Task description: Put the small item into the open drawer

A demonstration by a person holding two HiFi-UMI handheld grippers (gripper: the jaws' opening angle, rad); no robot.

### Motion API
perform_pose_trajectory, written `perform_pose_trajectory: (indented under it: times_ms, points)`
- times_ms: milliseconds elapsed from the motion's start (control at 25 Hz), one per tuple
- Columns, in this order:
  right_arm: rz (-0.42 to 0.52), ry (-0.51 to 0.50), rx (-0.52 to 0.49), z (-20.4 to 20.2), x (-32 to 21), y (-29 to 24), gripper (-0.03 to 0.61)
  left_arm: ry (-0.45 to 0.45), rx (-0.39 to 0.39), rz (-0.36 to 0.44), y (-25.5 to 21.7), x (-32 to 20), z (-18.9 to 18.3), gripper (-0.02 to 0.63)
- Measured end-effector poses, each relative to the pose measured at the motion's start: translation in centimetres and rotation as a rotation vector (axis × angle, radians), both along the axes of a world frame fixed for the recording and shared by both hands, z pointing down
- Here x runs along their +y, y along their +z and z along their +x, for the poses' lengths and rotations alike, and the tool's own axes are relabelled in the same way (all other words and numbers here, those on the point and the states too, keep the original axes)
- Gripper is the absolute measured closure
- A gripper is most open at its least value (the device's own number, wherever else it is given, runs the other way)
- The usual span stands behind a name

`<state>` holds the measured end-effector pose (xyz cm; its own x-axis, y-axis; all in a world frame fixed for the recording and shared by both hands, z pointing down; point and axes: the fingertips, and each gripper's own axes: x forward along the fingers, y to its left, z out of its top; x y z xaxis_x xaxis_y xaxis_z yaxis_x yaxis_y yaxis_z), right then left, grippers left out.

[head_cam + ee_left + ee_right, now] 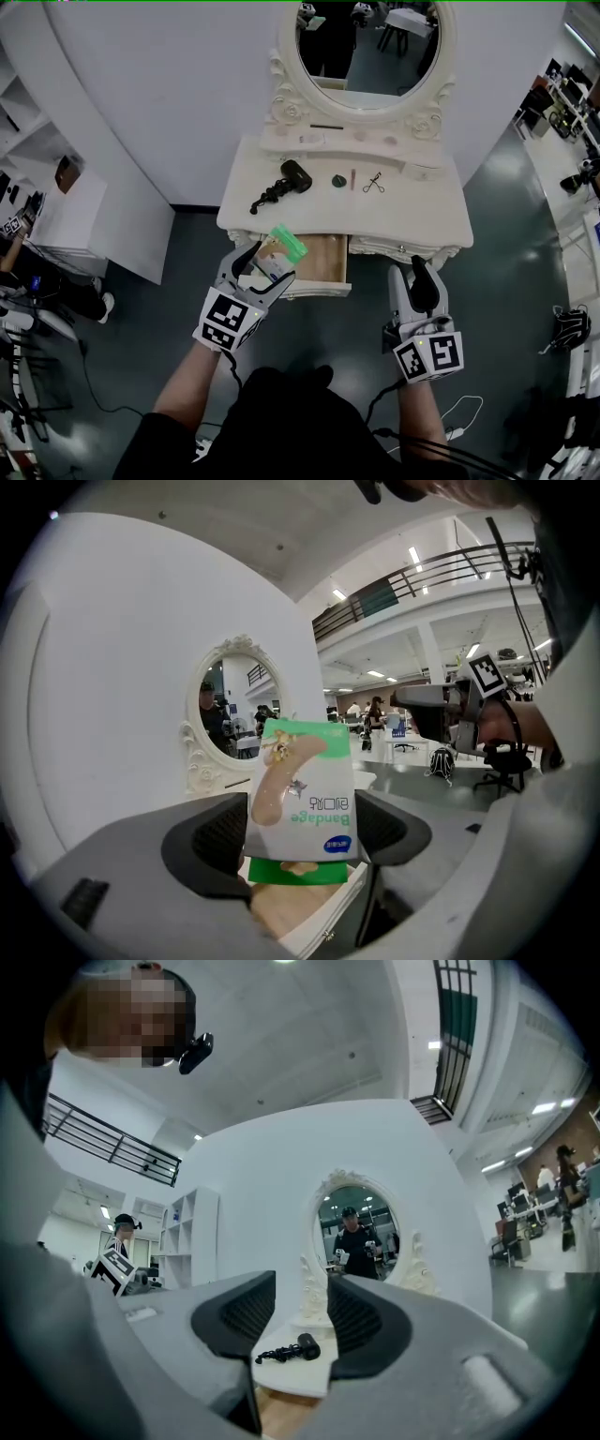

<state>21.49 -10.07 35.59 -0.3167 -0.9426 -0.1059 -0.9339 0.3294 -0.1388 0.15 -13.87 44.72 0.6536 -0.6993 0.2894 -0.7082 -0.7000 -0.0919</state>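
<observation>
While the left gripper (263, 262) clamps a green-and-white bandage packet (302, 794) upright between its jaws, the packet hangs over the open wooden drawer (324, 263). The right gripper (415, 275) hovers right of the drawer, jaws apart and empty. Beyond lies the vanity tabletop (417, 212) with a black mini tripod (281, 187), then the oval mirror (367, 42).

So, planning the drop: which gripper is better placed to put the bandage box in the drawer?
Left. The left gripper holds the bandage box over the open drawer; the right gripper is open and empty, off to the drawer's right.
</observation>
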Motion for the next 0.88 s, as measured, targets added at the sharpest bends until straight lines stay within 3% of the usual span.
perform_pose_trajectory:
  times_ms: [400,880]
  points:
    - [-0.038,0.000,-0.026,1.5,-3.7,2.1,0.408,0.035,-0.048,-0.078,5.2,-4.2,2.0,0.265]
    - [-0.103,0.105,0.032,1.4,-10.5,3.7,0.411,0.152,-0.201,-0.239,19.0,-11.3,2.1,0.265]
